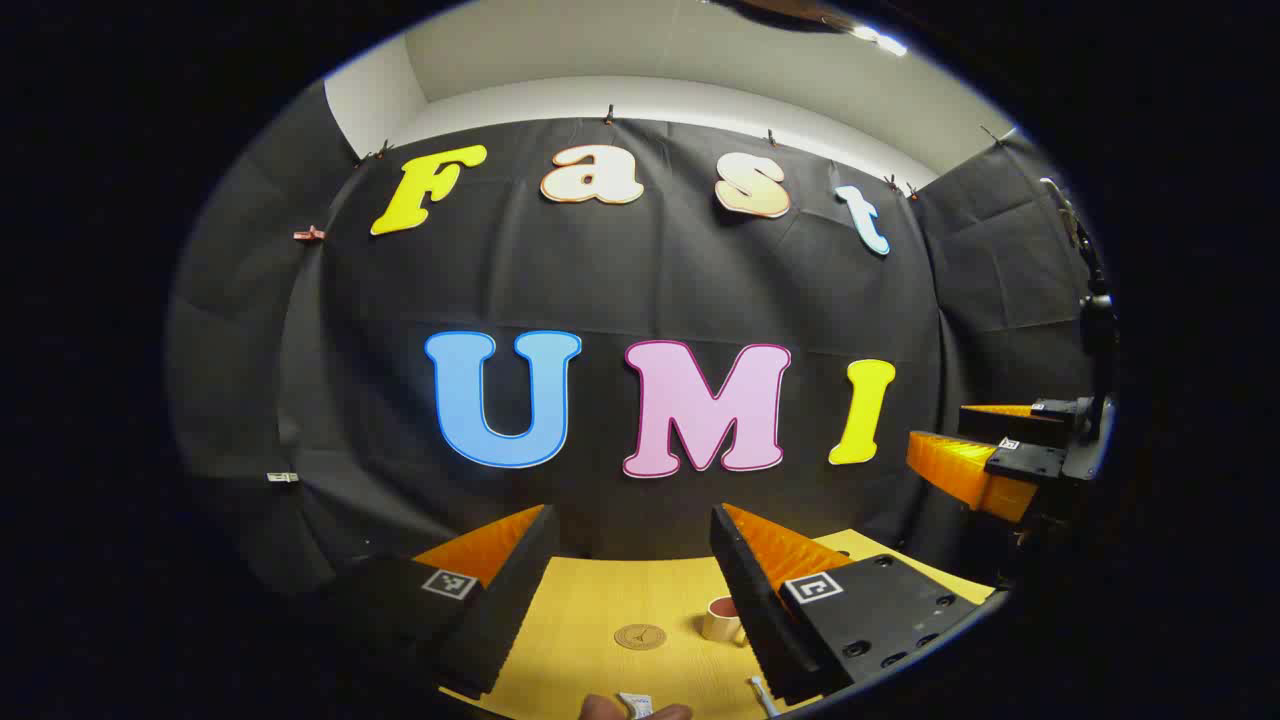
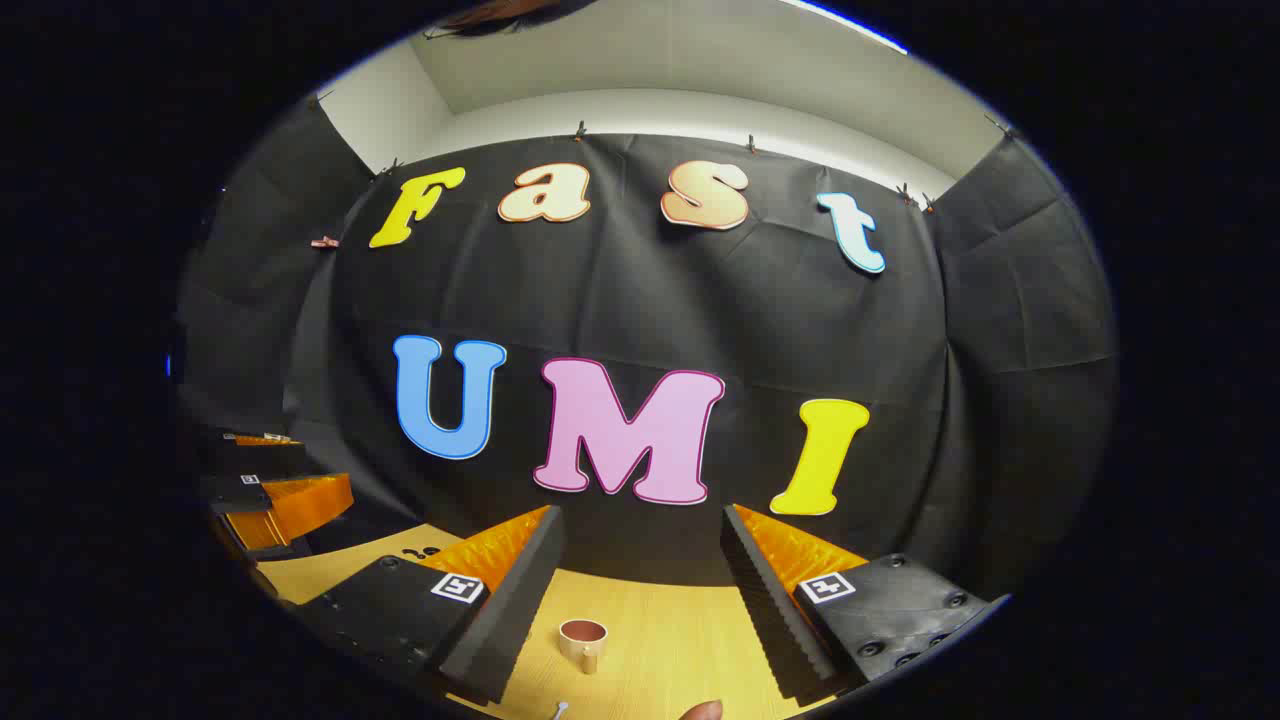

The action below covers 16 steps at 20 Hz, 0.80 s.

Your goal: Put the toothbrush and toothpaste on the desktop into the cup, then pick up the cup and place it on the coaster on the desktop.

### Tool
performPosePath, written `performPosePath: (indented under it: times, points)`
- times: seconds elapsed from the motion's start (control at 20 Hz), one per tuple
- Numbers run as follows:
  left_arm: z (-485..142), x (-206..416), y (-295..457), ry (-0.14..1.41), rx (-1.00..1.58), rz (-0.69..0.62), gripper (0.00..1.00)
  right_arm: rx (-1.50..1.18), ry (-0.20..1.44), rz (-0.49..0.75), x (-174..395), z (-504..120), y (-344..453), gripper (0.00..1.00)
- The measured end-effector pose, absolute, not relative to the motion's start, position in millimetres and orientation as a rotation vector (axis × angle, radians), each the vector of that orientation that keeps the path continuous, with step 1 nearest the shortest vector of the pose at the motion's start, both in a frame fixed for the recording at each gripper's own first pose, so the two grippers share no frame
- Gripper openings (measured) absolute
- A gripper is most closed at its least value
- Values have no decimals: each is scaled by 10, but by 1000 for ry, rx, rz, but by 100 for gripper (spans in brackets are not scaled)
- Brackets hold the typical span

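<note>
Yellow wood desk (image 1: pixel 600 620) takes up the bottom of both views, and honestly nothing's done yet: one cup (image 1: pixel 722 618) sits empty near the one round coaster (image 1: pixel 640 636), not on it. One toothbrush (image 1: pixel 762 692) lies on the desk at the near edge, and what I think is the toothpaste (image 1: pixel 636 704) is right beside it. Both the left gripper (image 1: pixel 632 580) and the right gripper (image 2: pixel 640 590) hang above the desk, fingers spread wide, gripping nothing. So everything's left.
</note>
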<state>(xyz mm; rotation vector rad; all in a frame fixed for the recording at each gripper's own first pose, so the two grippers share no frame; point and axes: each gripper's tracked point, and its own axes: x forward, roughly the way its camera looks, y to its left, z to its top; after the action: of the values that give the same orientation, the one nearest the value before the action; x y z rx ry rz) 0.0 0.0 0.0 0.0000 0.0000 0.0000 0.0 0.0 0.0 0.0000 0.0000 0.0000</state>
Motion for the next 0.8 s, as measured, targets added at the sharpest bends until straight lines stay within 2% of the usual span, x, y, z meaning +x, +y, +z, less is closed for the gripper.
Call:
performPosePath:
  times: [0.8]
  points:
    - [-447, 34, -161, 105, 38, -25, 96, 21, 92, -9, -48, -354, -89, 97]
